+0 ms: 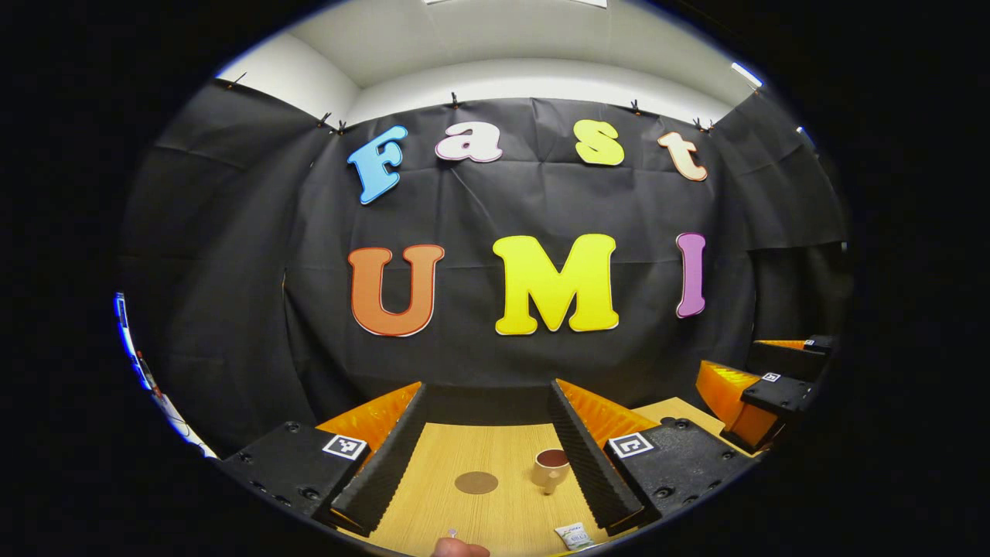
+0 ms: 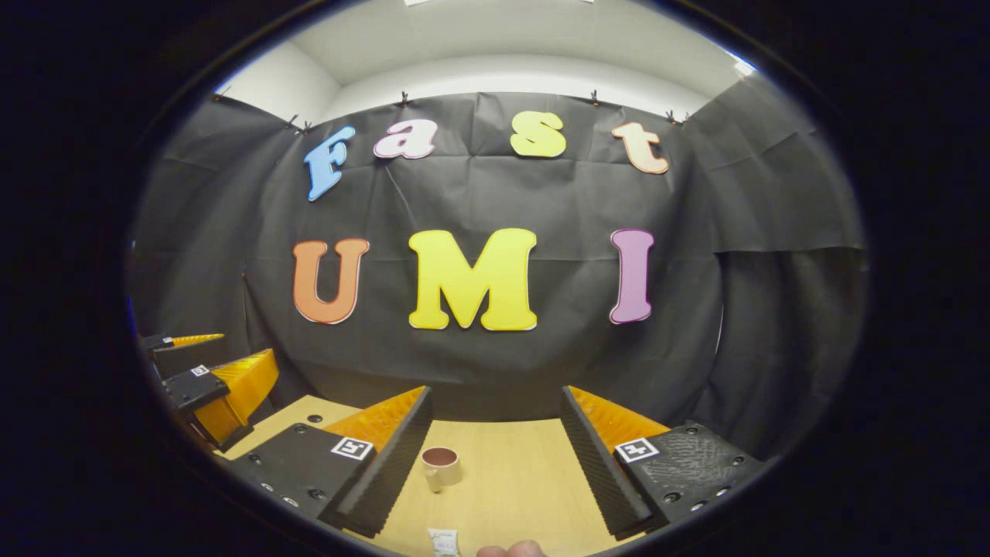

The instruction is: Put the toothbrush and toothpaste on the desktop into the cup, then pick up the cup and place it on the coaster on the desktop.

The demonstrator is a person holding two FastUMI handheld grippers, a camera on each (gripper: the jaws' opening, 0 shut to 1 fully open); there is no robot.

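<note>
Both my tongs, left [image 1: 483, 456] and right [image 2: 495, 456], hang released above the tabletop [image 1: 495, 452], ready to reach. The cup [image 1: 551, 467] stands upright; the coaster [image 1: 476, 483] lies beside it, the toothpaste [image 1: 573, 535] nearer me.

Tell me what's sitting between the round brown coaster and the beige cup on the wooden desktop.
Nothing: in the left gripper view, bare wooden desktop separates the round brown coaster from the beige cup.

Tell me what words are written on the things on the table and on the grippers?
Small white toothpaste packet: has print, too small to read.
Square black-and-white tags on the left gripper: patterns only, no words.
Beige ceramic cup and round brown coaster: no writing visible.
</note>
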